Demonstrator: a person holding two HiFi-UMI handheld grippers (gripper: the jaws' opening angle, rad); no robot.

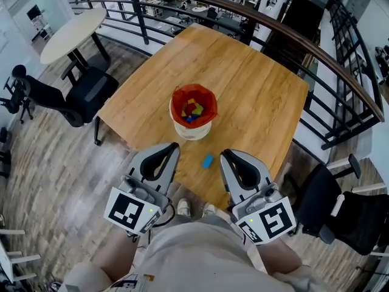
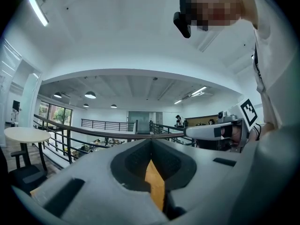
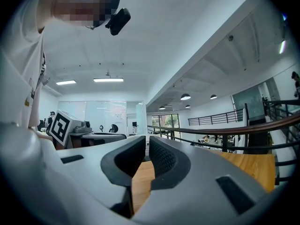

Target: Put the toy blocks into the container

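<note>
**Premises: open-plan office, upper gallery**

I stand at a wooden table point(image 1: 255, 96) on a plank floor point(image 1: 55, 163), beside a dark metal railing point(image 1: 292, 38) with a wood handrail. Black swivel chairs point(image 1: 79, 96) sit on both sides, and a round white table point(image 1: 73, 32) stands nearby. Past the railing, lower down, I note desks point(image 1: 200, 8) cluttered with gear. Overhead there is a white ceiling with round lamps point(image 2: 90, 95) and strip lights point(image 3: 108, 80). Windows point(image 2: 55, 117) line one far wall.

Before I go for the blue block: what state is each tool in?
Left tool: closed, empty.
Right tool: closed, empty.
</note>
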